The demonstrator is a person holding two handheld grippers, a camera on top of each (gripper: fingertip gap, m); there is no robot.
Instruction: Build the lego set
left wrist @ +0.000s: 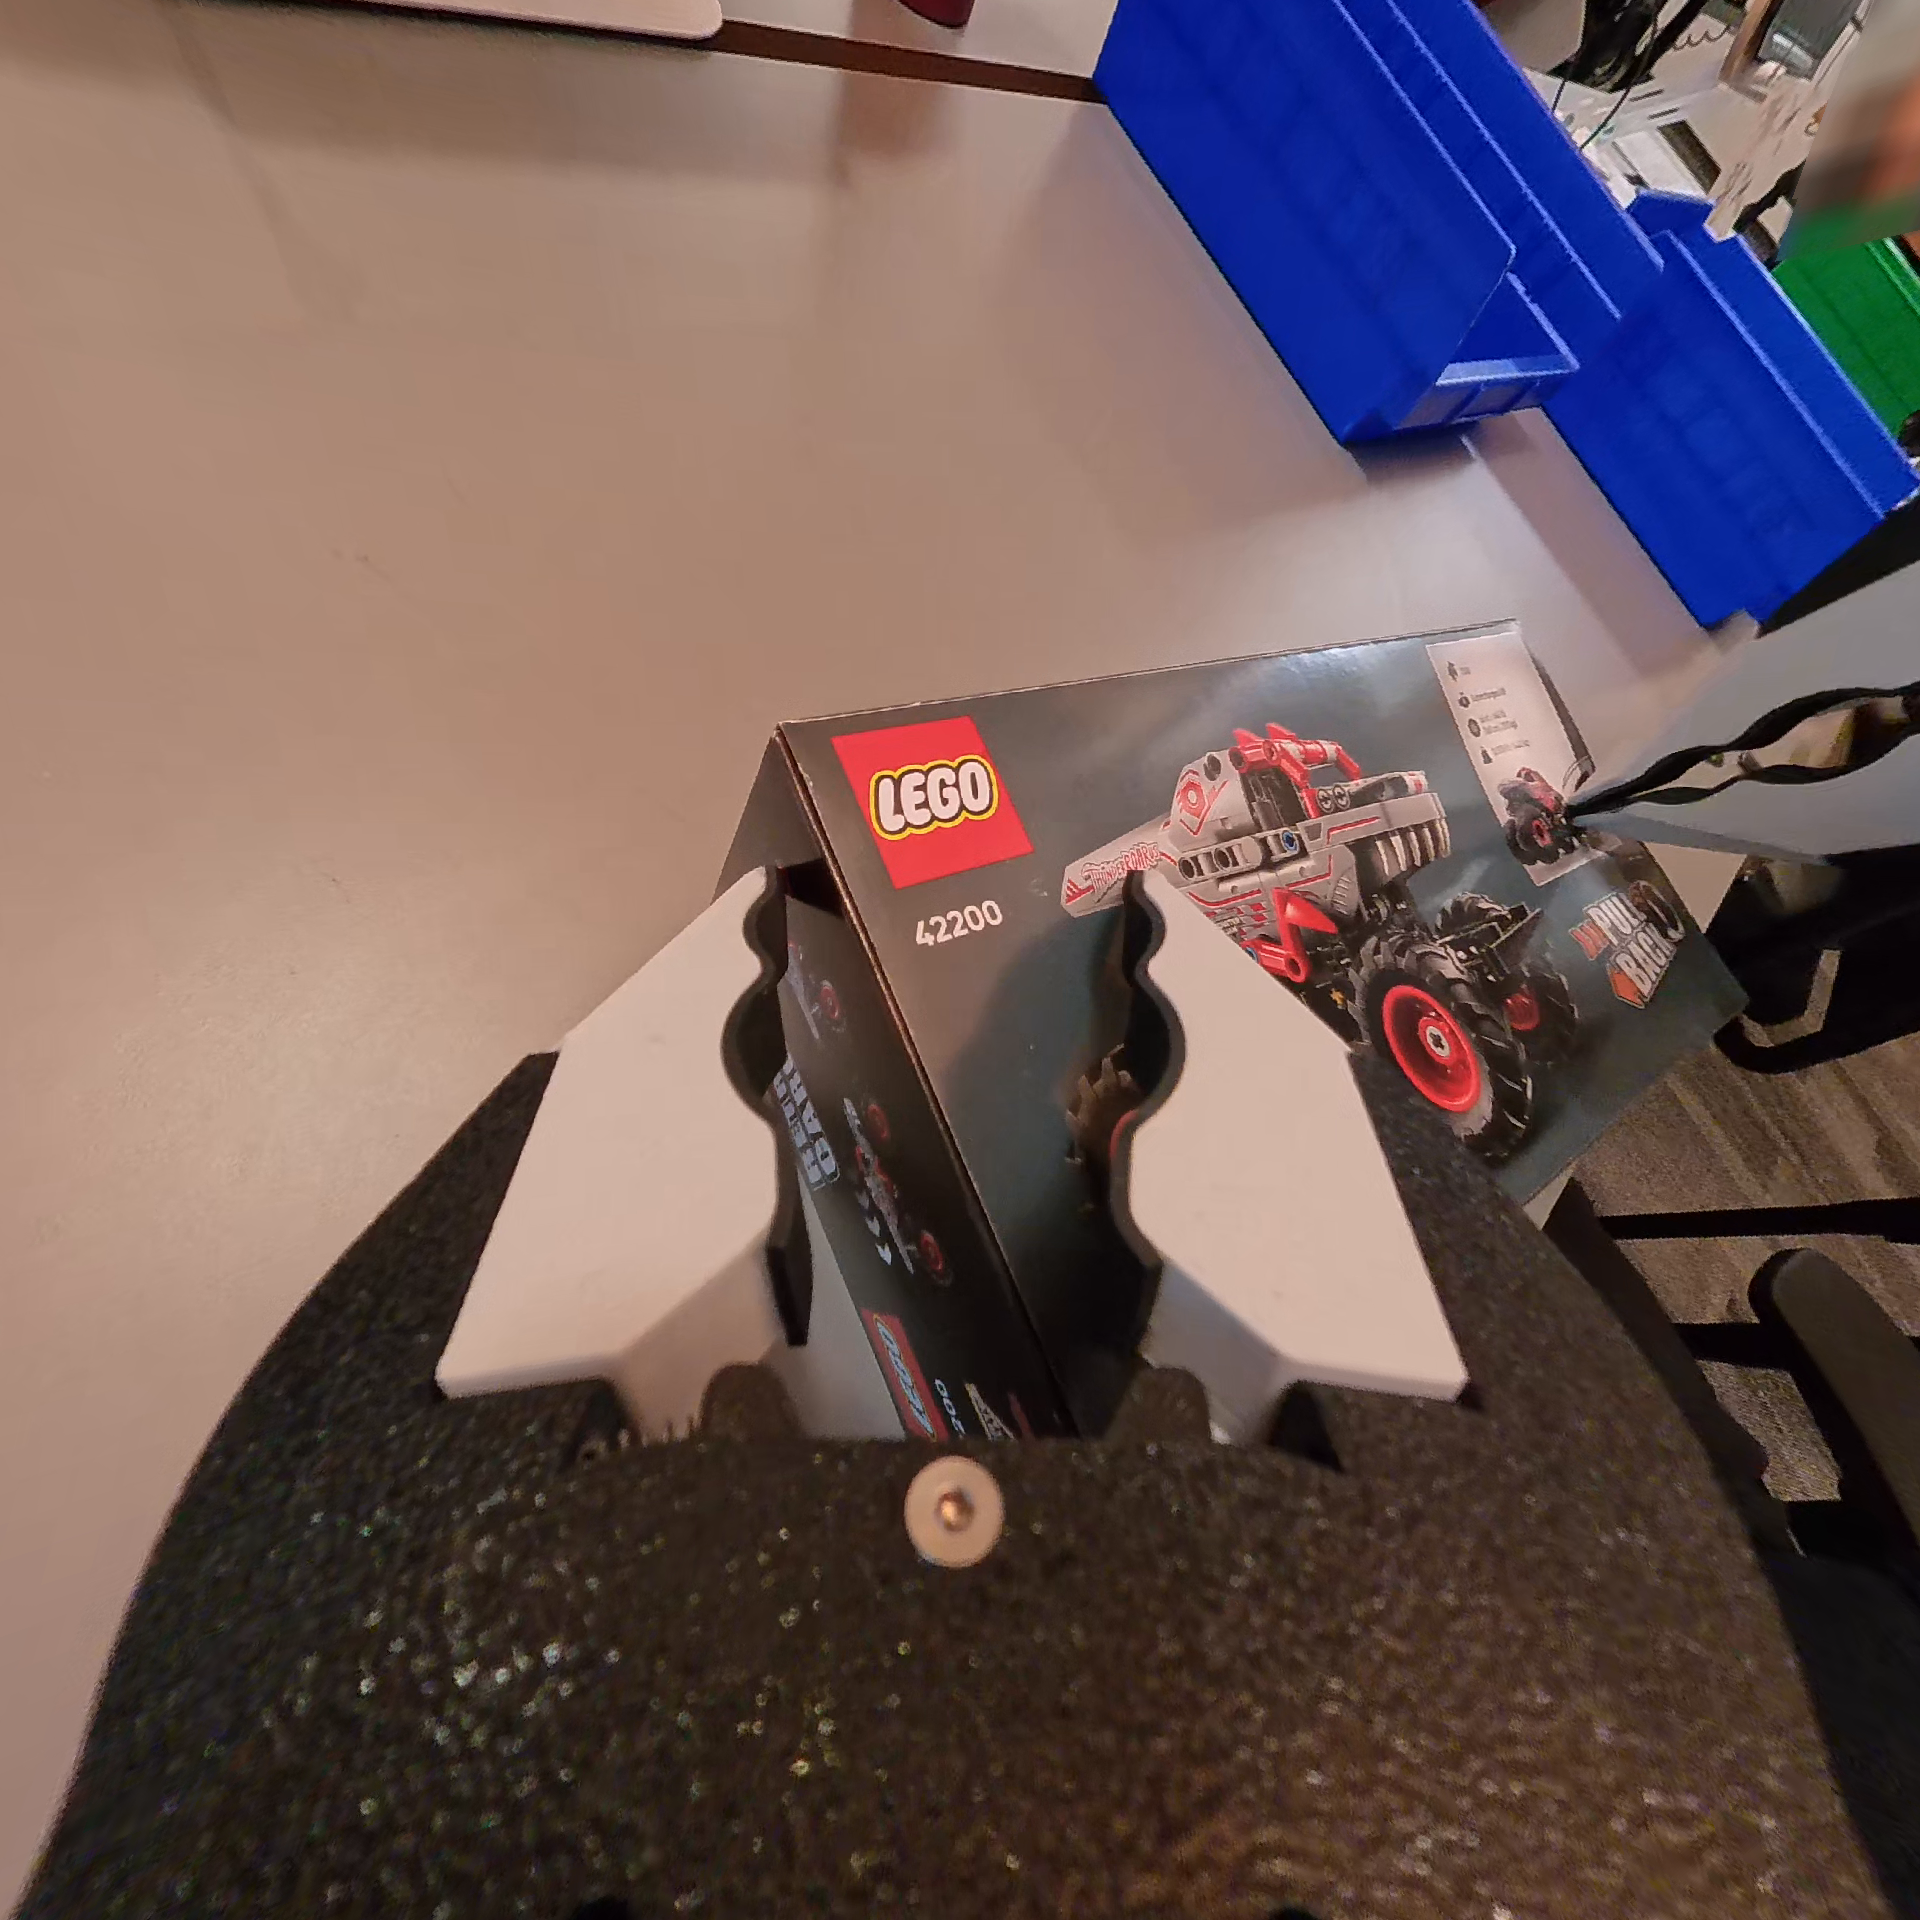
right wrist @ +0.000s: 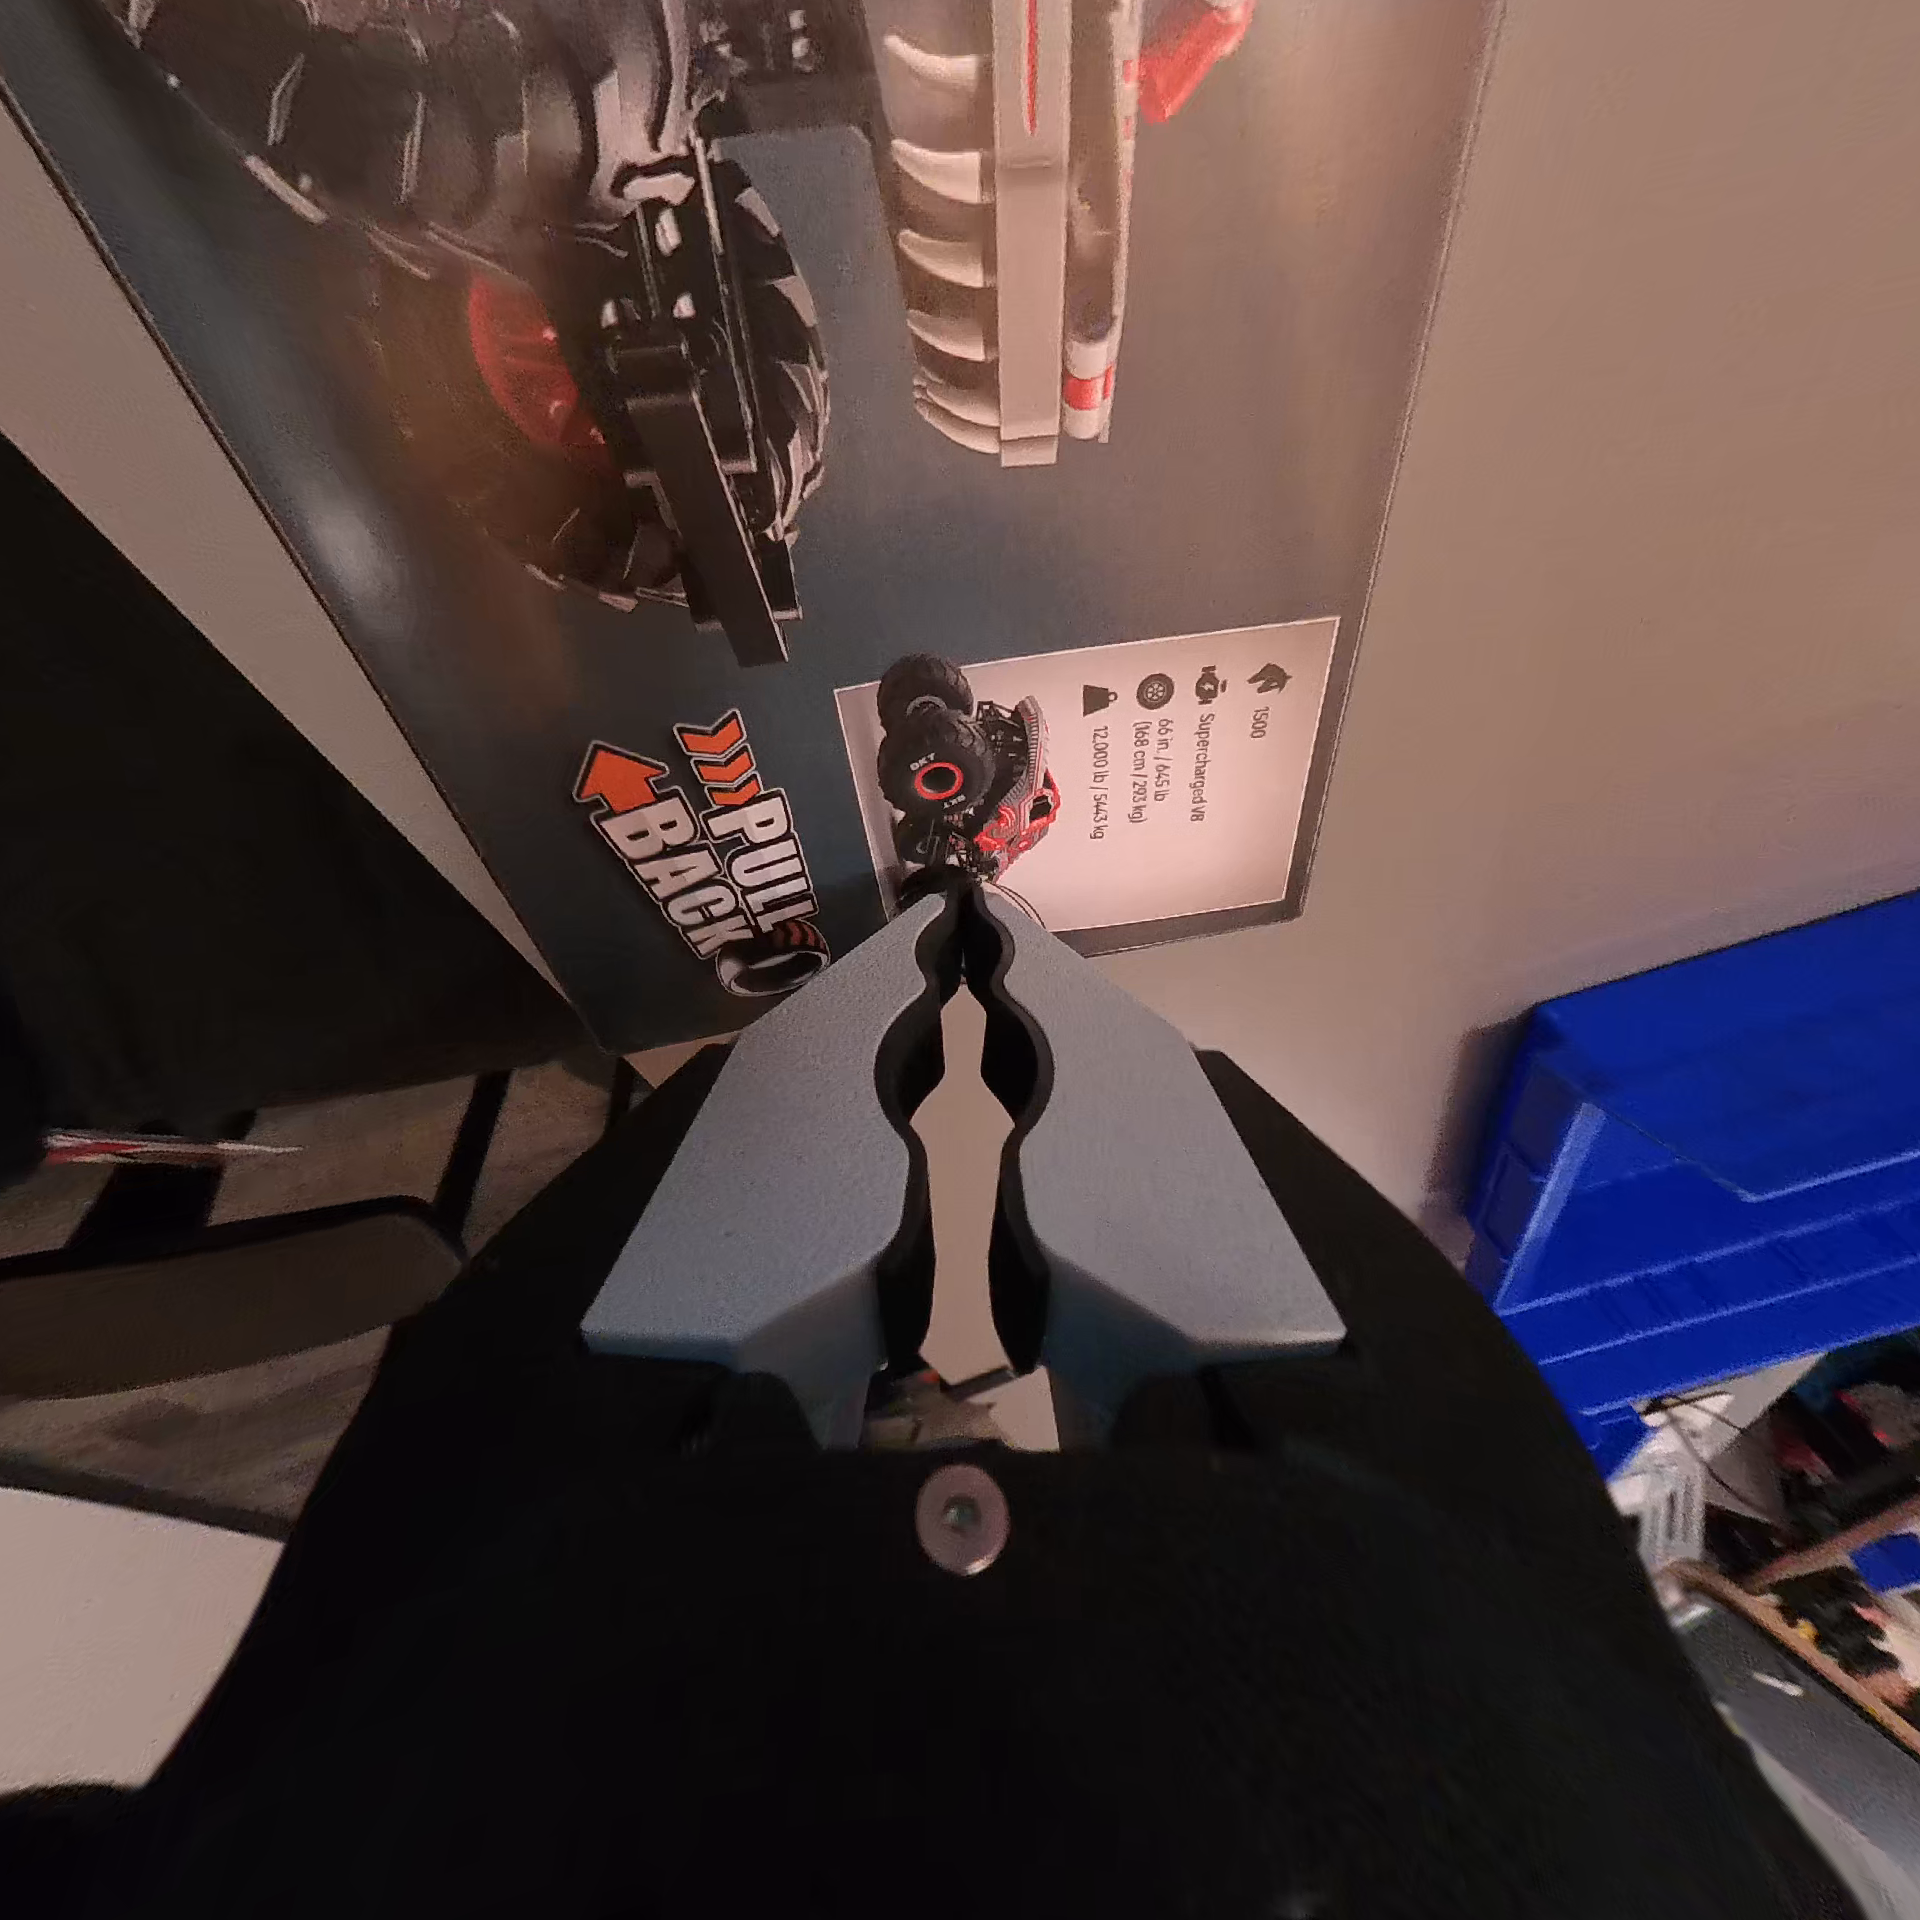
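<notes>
On the left, the left gripper (left wrist: 945,904) has its two pale fingers on either side of the narrow end of the lego box (left wrist: 1195,894), one finger on the side panel and the other over the printed front face, so the jaws are pinching the box near its corner. The box seems to be lifted or tilted above the pale table (left wrist: 416,520), and its far end reaches past the table edge toward the dark chair (left wrist: 1829,1351); I cannot tell whether any part of it rests on the table. Further right, the right gripper (right wrist: 961,899) has its jaws pressed almost together, with the tips at the front face of the box beside the small white picture panel, and it does not appear to hold anything; from this close view I cannot be sure whether the tips touch the cardboard. The blue bins (left wrist: 1455,239) stand well apart at the back of the table. The main risk is that the box turns in the left grip, because it is held only at one end and the smooth cardboard may slip. If the right tips push on the face without finding a flap or seam, they may dent the panel or push the box out of the grip toward the floor.
</notes>
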